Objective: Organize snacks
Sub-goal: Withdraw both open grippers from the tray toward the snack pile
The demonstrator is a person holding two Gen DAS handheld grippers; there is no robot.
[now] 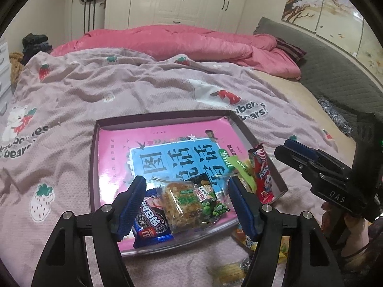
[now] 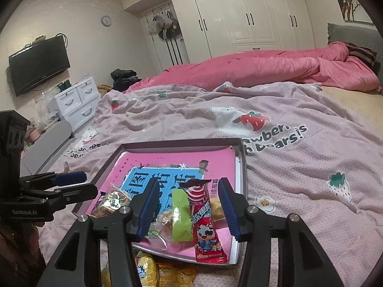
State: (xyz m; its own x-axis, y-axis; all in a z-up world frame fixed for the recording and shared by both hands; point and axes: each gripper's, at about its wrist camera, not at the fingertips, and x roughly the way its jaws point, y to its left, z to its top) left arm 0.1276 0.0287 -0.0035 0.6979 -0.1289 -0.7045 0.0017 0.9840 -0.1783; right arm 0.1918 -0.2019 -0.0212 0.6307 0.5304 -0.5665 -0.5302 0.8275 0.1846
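Both jaws gape, gripping nothing: left gripper (image 1: 186, 205) and right gripper (image 2: 189, 206) hover over a shallow dark-rimmed cardboard tray (image 2: 243, 167) on a pink strawberry-print bedspread (image 2: 299, 167), white wardrobes (image 2: 251, 16) behind. In the tray's near right corner, a long red cartoon-cow snack stick (image 2: 203, 222) lies lengthwise, pointing away.

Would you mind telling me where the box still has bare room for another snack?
The box's far half, up to its back wall, is free. Its near edge is crowded: blue cookie pack, clear cracker packet, green packet, red lollipop packet.
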